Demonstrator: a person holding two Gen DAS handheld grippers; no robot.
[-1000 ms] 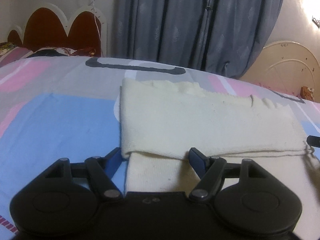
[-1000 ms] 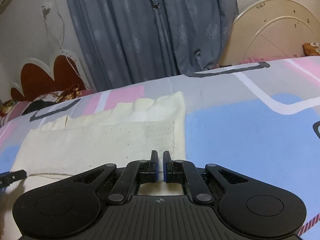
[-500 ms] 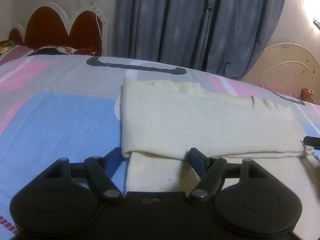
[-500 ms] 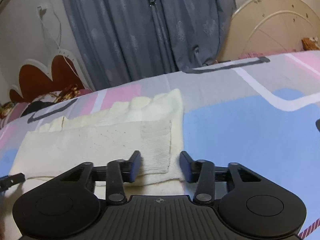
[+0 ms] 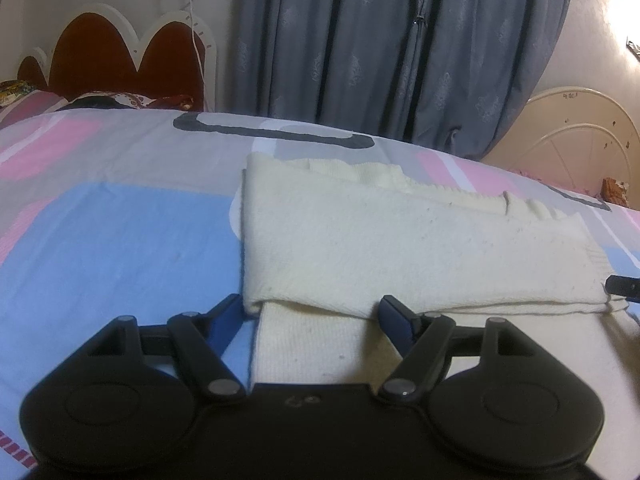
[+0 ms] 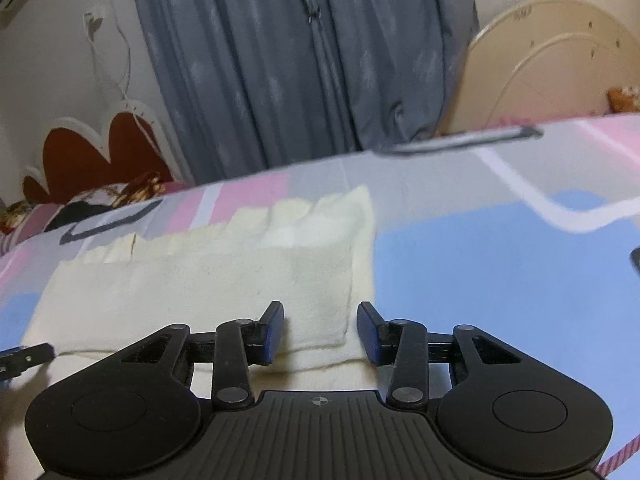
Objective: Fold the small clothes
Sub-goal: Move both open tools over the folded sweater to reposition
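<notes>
Two hand-held grippers rest released over a cream garment [image 5: 400, 248] on the bedsheet [image 5: 120, 240]: left gripper [image 5: 312, 312] gaping at one folded corner, right gripper [image 6: 320, 328] parted at the other. Best pinch both corners evenly. Curtains [image 5: 380, 48] and headboard [image 5: 120, 60] stand well clear.

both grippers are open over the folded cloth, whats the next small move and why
Probably lift both clear. The cream knitted garment already lies folded flat on the patterned bedsheet, and the left gripper and right gripper stand open at its near edge, gripping nothing.
</notes>
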